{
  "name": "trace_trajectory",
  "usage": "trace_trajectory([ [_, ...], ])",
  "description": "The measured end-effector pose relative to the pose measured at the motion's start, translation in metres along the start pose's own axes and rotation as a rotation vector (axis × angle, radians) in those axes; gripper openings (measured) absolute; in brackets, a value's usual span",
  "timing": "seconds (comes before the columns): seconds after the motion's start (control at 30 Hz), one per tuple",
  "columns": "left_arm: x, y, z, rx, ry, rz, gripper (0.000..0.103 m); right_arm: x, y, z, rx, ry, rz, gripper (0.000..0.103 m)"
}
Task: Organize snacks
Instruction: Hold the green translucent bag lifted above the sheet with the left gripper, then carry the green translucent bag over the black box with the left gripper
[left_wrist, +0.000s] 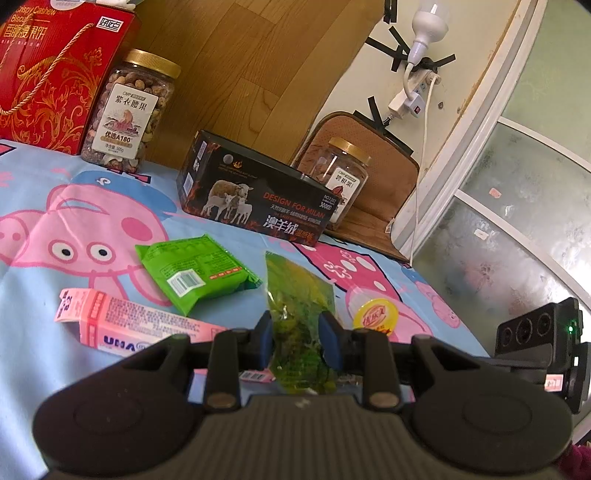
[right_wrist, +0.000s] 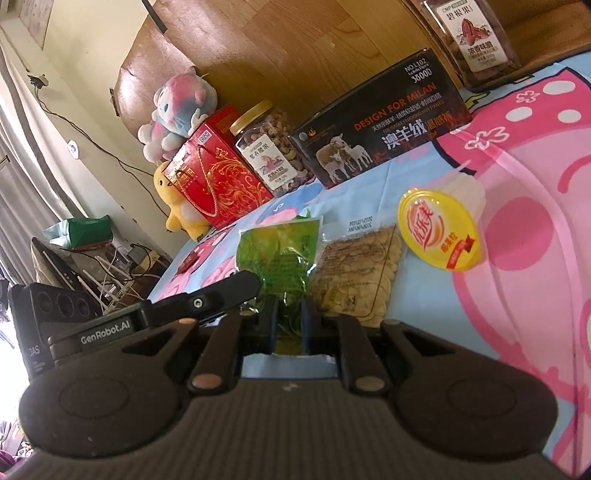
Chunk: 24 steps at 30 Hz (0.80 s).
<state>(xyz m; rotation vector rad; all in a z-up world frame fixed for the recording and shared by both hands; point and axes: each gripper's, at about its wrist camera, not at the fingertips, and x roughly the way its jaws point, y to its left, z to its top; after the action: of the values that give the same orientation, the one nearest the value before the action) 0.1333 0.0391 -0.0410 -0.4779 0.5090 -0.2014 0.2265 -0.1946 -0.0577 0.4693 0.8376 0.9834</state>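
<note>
A clear green pickle pouch (left_wrist: 297, 295) lies on the cartoon-pig sheet. My left gripper (left_wrist: 298, 334) is shut on its near end. The same pouch (right_wrist: 279, 251) shows in the right wrist view, where my right gripper (right_wrist: 287, 319) is narrowly closed around its near edge; whether it pinches it I cannot tell. Next to it lie a clear bag of pale seeds (right_wrist: 360, 269) and a yellow-lidded jelly cup (right_wrist: 439, 230), also in the left view (left_wrist: 375, 317). A green snack packet (left_wrist: 192, 271) and a pink UHA box (left_wrist: 125, 326) lie to the left.
A black sheep-print box (left_wrist: 258, 192) stands behind the snacks, with a cashew jar (left_wrist: 129, 110), a red biscuit box (left_wrist: 55, 74) and a pecan jar (left_wrist: 341, 181). Plush toys (right_wrist: 177, 110) sit beyond. The bed edge and a glass door (left_wrist: 517, 240) are right.
</note>
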Motion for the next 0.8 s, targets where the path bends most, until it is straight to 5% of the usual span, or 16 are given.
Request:
trace_trajectory([
  [0.8,-0.0014,0.0020,0.0006,-0.006,-0.010,-0.027,0.029,-0.0066,0.0013,-0.0022,0.002,-0.033,0.034,0.013],
])
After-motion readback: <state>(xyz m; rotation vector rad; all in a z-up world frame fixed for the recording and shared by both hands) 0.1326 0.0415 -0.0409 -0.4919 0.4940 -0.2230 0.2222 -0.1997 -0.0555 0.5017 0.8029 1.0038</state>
